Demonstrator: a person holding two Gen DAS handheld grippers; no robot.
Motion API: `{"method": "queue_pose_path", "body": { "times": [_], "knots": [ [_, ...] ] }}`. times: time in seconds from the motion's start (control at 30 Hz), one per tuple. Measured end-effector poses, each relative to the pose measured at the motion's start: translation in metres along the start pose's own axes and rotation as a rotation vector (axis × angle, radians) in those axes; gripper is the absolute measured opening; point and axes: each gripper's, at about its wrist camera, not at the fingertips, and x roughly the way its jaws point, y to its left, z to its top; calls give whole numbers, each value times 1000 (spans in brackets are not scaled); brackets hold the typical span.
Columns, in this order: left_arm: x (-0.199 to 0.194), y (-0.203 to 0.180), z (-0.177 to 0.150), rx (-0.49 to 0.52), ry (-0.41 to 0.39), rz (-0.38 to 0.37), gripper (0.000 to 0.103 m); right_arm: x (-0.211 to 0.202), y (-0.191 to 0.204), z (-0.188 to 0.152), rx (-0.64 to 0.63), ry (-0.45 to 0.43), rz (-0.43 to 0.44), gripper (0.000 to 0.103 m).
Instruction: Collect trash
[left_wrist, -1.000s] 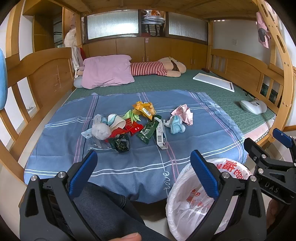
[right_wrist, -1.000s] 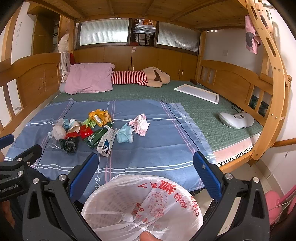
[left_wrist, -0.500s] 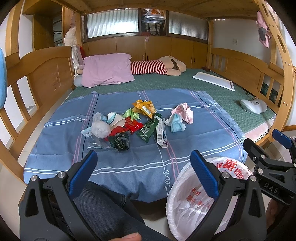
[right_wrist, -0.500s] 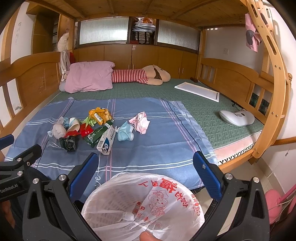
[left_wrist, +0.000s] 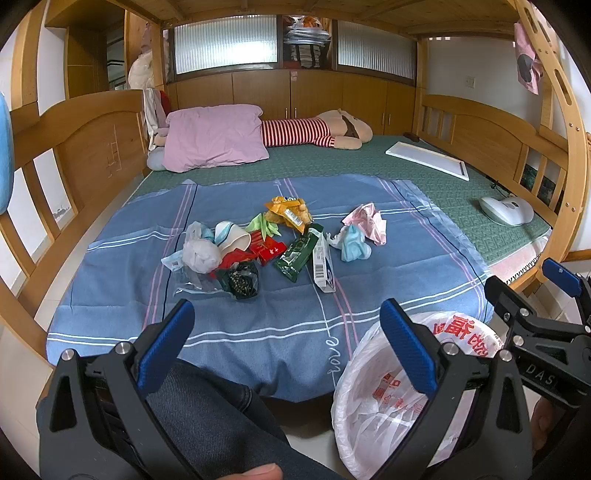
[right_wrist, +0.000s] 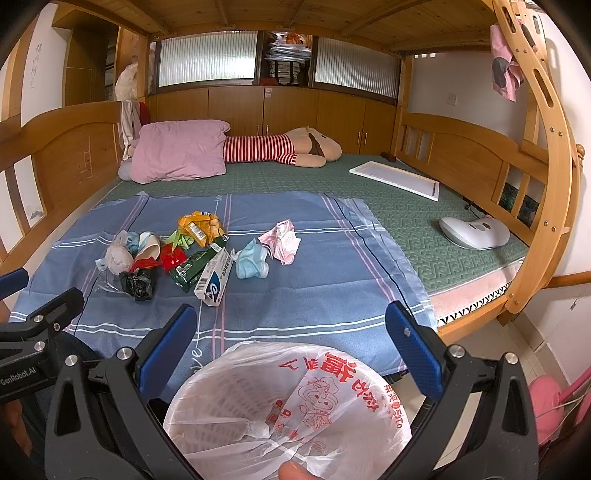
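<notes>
A pile of trash (left_wrist: 266, 247) lies on a blue striped cloth (left_wrist: 258, 332) on the bed: wrappers, a white box (left_wrist: 322, 264), a crumpled pink paper (left_wrist: 367, 221), a blue wad (left_wrist: 352, 245). The pile also shows in the right wrist view (right_wrist: 184, 254). A bin lined with a white plastic bag (right_wrist: 288, 402) stands on the floor at the bed's near edge, below my right gripper (right_wrist: 291, 336). It shows at lower right in the left wrist view (left_wrist: 402, 391). My left gripper (left_wrist: 284, 328) is open and empty, short of the pile. My right gripper is open and empty.
A pink pillow (left_wrist: 214, 136) and a striped plush toy (left_wrist: 314, 131) lie at the bed's far end. A white board (left_wrist: 428, 158) and a white device (left_wrist: 508, 210) lie at the right. Wooden rails (left_wrist: 74, 155) flank the bed. A knee in dark jeans (left_wrist: 207, 413) is below my left gripper.
Both views have shifted only slightly. Both grippers stay open and nothing on the bed has moved.
</notes>
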Motion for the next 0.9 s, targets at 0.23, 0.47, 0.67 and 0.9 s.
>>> {"method": "queue_pose_path", "body": {
  "times": [0.23, 0.47, 0.67, 0.9],
  "knots": [
    [0, 1, -1, -5, 2, -2, 100, 1, 0, -1, 1, 2, 0, 100],
    [0, 2, -1, -5, 1, -3, 100, 1, 0, -1, 0, 3, 0, 100],
    [0, 2, -2, -7, 3, -2, 100, 1, 1, -1, -1, 3, -1, 100],
    [0, 3, -2, -8, 3, -3, 100, 1, 0, -1, -1, 5, 1, 100]
  ]
}}
